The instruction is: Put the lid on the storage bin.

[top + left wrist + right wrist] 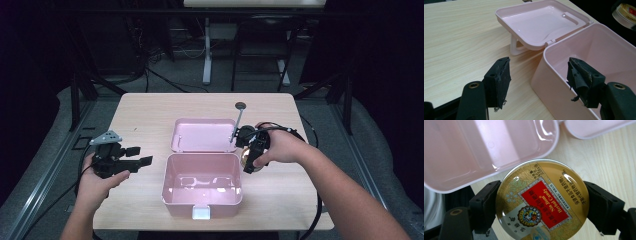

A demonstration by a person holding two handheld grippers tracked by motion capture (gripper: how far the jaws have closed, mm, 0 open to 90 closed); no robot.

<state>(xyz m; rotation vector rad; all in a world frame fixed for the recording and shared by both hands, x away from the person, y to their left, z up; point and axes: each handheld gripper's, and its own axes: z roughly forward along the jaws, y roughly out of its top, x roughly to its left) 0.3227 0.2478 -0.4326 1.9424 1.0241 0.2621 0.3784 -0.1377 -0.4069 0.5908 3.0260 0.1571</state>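
Over the table [150, 107], from the high view, I see my right gripper [250, 155] at about three o'clock from the open pink box [202, 207], hanging just off its right wall with the round candy tin [246, 159] clamped in it. That forearm comes in from the lower right, wrist bent so the jaws point down and toward the box. My left gripper [142, 156] sits at nine o'clock from the box, level, jaws aimed at its left wall and standing apart with nothing in them. The lid [202, 135] lies flat behind the box at twelve o'clock. A thin metal stick with a round end [239, 117] leans near the lid's right edge; I cannot tell what it is.

Along the left gripper view, my jaws are wide open and empty, the box's near corner [554, 75] between and beyond them, the tin [625, 13] far off at two o'clock.

Along the right gripper view, the tin [541, 200] is gripped across its width, a pad on each side of the rim, face toward the camera, with the box's rim [531, 162] at eleven o'clock. I judge it stiff, light, smooth-sided and likely slippery, so a hold straight across the middle suits it best.
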